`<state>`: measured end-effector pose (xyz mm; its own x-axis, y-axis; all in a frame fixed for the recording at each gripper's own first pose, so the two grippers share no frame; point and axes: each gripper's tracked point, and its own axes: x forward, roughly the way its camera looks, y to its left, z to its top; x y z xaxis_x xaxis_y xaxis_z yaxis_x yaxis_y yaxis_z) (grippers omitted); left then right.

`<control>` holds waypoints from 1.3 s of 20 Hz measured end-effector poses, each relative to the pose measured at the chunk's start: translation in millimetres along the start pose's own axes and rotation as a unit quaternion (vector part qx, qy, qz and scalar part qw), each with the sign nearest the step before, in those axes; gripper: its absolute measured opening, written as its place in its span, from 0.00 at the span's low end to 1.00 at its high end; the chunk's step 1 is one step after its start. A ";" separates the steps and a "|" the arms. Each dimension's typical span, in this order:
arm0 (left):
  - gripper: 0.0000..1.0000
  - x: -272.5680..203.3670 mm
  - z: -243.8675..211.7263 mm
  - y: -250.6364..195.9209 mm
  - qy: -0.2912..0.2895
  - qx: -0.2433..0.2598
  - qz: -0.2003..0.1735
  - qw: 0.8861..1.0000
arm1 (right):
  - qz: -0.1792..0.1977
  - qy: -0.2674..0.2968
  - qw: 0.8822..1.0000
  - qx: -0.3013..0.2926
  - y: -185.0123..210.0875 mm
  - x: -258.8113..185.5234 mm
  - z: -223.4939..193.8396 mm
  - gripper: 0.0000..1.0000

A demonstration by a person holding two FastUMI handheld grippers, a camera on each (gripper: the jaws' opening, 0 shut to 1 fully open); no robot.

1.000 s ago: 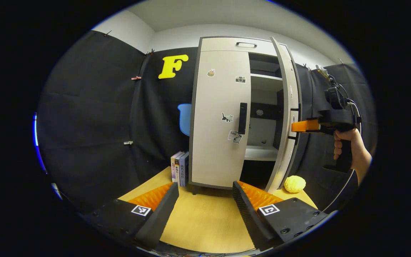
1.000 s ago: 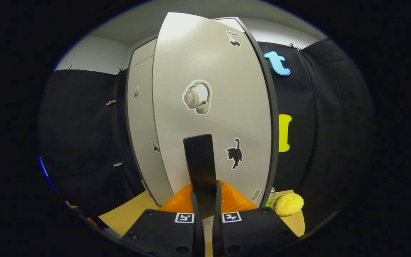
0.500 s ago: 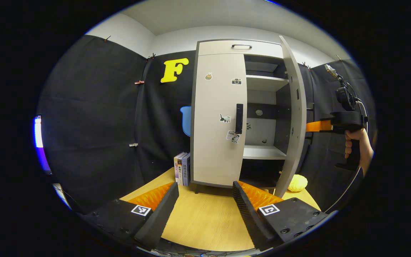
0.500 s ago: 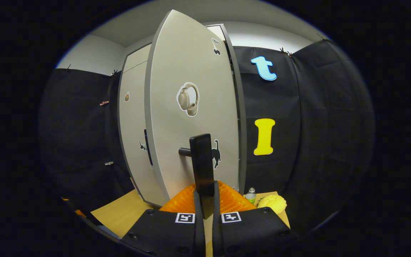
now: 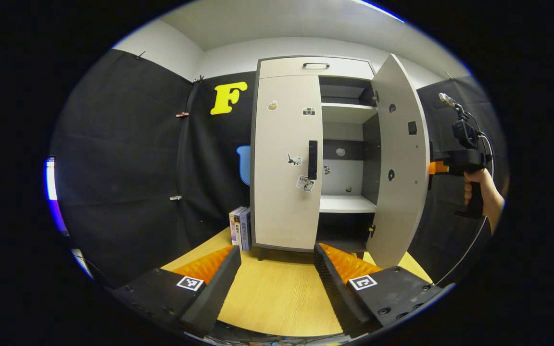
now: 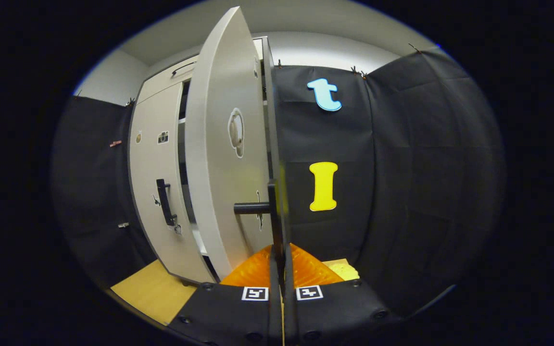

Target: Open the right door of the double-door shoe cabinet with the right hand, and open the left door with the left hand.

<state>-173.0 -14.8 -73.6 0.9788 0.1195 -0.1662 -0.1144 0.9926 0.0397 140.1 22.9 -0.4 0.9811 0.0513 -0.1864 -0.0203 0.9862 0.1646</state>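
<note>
Fingers of the left gripper (image 5: pixel 277 283) stand spread wide apart at 6 o'clock in the left gripper view, holding nothing, above the wooden tabletop (image 5: pixel 272 298). Beyond them, at 12 o'clock, rises the double-door shoe cabinet (image 5: pixel 313 154). Its left door (image 5: pixel 284 163) is shut flat, with its black bar handle (image 5: pixel 312 159) near the inner edge and small stickers on its face. A few upright books (image 5: pixel 239 228) stand on the tabletop just beside the cabinet's foot, at 8 o'clock from the door. The cabinet's right door (image 5: pixel 398 168) is swung wide open at 2 o'clock, inner face showing, so the white shelves (image 5: pixel 346 204) are visible inside. Farther off at 3 o'clock, past the open door's edge, a person's hand (image 5: pixel 480 190) holds the other gripper, its front end hidden behind the door.

In the right gripper view, the right gripper (image 6: pixel 282 269) sits at 6 o'clock with its fingers pressed together on the right door's handle (image 6: pixel 274 218), a thin dark bar seen edge-on. The right door (image 6: pixel 224 158) stretches away toward 11 o'clock, and the closed left door (image 6: pixel 154 173) lies beyond it at 9 o'clock.
</note>
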 end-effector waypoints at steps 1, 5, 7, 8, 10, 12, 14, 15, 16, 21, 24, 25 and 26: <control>0.94 -0.9 -2.3 -2.1 0.003 -0.002 -0.002 1.000 | -0.001 0.001 1.000 -0.004 -1.3 0.3 -0.9 0.08; 0.94 -10.2 -2.1 -5.8 0.005 -0.008 -0.003 1.000 | -0.003 0.006 1.000 -0.027 -7.4 -10.8 -9.1 0.07; 0.94 -10.2 1.3 -9.2 0.003 -0.006 -0.006 1.000 | -0.004 0.010 1.000 -0.021 -7.8 -16.4 -12.7 0.07; 0.94 -9.3 1.8 -10.4 0.003 -0.004 -0.008 1.000 | -0.003 0.011 1.000 -0.017 -8.2 -19.8 -13.7 0.07; 0.94 -7.9 4.1 -14.8 0.004 0.002 -0.014 1.000 | -0.002 0.012 1.000 -0.014 -10.2 -28.1 -13.7 0.07; 0.94 -3.6 7.8 -19.8 0.004 0.007 -0.022 1.000 | -0.006 0.008 1.000 -0.016 -12.7 -37.8 -14.0 0.07; 0.94 6.4 15.9 -25.1 -0.001 0.009 -0.031 0.999 | -0.014 0.015 1.000 -0.016 -16.6 -47.2 -19.4 0.07; 0.94 12.7 23.6 -27.5 -0.006 0.008 -0.034 0.999 | -0.021 0.017 0.999 -0.022 -18.9 -52.2 -22.9 0.06; 0.94 18.9 31.4 -26.9 -0.013 0.004 -0.035 0.999 | -0.031 0.017 0.999 -0.033 -22.4 -57.9 -28.0 0.06; 0.94 70.5 73.4 -38.0 -0.036 -0.004 -0.051 0.998 | -0.042 0.027 0.998 -0.037 -21.2 -85.4 -60.3 0.07; 0.94 107.2 97.3 -41.8 -0.043 0.004 -0.063 0.997 | -0.043 0.035 0.998 -0.026 -12.4 -97.4 -78.8 0.25; 0.94 120.6 106.5 -41.6 -0.047 0.009 -0.065 0.997 | -0.047 0.033 0.998 -0.029 -10.6 -99.0 -81.7 0.30; 0.94 133.4 115.3 -42.2 -0.052 0.012 -0.069 0.996 | -0.052 0.031 0.998 -0.032 -8.6 -101.3 -84.1 0.35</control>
<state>-18.0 -43.1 16.2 0.9973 -0.0226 -0.0698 0.0259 0.9986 0.0466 24.7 22.5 -64.4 0.9649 -0.0452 -0.2587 0.0679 0.9945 0.0797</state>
